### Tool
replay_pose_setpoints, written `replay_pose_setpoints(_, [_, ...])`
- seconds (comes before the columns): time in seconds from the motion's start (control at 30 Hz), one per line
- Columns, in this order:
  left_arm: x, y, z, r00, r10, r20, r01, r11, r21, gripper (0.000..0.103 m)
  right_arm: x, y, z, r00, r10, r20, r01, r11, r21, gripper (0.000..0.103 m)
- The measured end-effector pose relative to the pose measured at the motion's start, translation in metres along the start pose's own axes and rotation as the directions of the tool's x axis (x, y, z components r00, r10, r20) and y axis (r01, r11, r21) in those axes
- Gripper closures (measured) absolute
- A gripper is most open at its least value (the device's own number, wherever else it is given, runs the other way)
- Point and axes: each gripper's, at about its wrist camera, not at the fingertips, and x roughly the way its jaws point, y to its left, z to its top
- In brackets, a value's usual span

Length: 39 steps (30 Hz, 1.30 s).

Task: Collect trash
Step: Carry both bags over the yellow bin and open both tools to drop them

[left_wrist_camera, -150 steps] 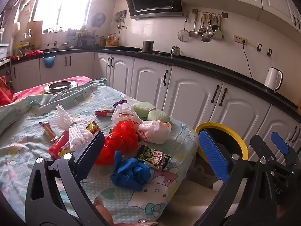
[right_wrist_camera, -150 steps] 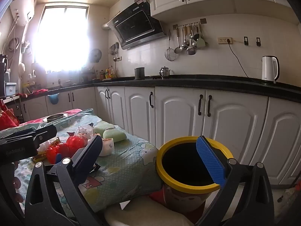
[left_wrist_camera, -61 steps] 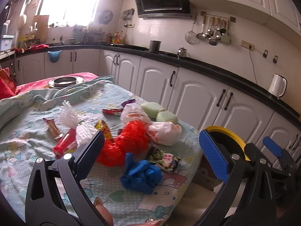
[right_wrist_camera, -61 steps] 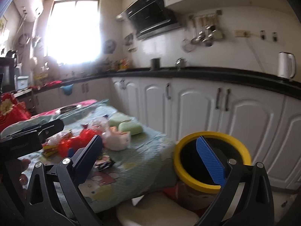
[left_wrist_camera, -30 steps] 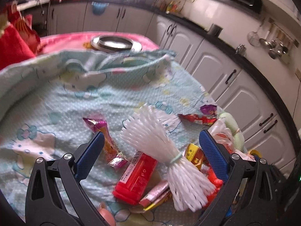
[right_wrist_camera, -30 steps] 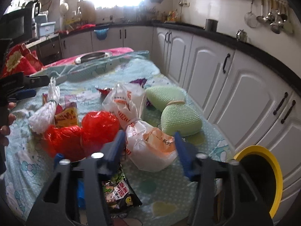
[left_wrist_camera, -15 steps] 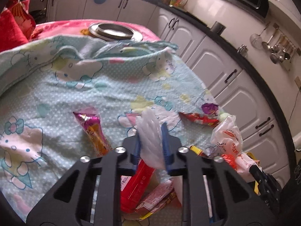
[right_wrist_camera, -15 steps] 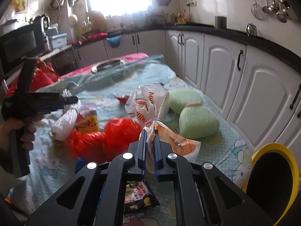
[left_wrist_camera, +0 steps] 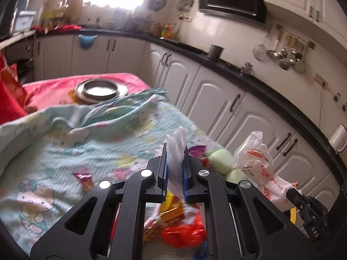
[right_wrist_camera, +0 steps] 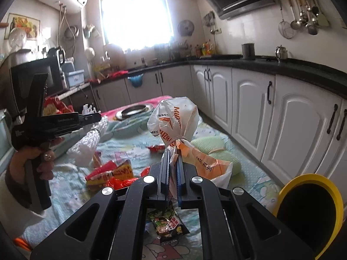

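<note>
My left gripper (left_wrist_camera: 175, 171) has its fingers clamped on the white foam net bundle (left_wrist_camera: 176, 149) — the bundle hangs clear of the cartoon-print cloth (left_wrist_camera: 54, 143) on the worktop. My right gripper (right_wrist_camera: 172, 171) is pinched tight on the knotted neck of the white-and-orange plastic bag (right_wrist_camera: 173, 119), which stands up above the fingers with its other half drooping to the right. Under it lie red wrappers (right_wrist_camera: 112, 173), a green snack packet (right_wrist_camera: 169, 225) and two green sponges (right_wrist_camera: 216, 151) — the yellow-rimmed bin (right_wrist_camera: 308, 214) stands just beside the worktop's right edge.
</note>
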Motion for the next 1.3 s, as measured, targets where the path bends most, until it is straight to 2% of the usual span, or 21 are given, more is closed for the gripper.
replay_pose_setpoints(0.33, [0.01, -0.058, -0.001, 0.997, -0.069, -0.016, 0.07, 0.994, 0.086, 0.097, -0.051, -0.024, 0.002, 0.995, -0.076, 0.061, 0.075, 0.997, 0.018, 0.098])
replay_pose_setpoints(0.7, [0.028, -0.134, -0.018, 0.99, -0.133, -0.041, 0.138, 0.97, 0.2, 0.097, -0.092, -0.065, -0.009, 0.977, -0.2, 0.069, 0.195, 0.978, 0.077, 0.098])
replay_pose_setpoints(1.0, [0.049, -0.2, -0.04, 0.979, -0.183, -0.086, 0.2, 0.937, 0.286, 0.097, -0.127, -0.111, -0.034, 0.949, -0.314, 0.04, 0.306, 0.942, 0.141, 0.098])
replay_pose_setpoints(1.3, [0.076, -0.253, -0.067, 0.972, -0.199, -0.121, 0.23, 0.907, 0.353, 0.097, -0.153, -0.154, -0.065, 0.917, -0.399, -0.001, 0.389, 0.891, 0.235, 0.098])
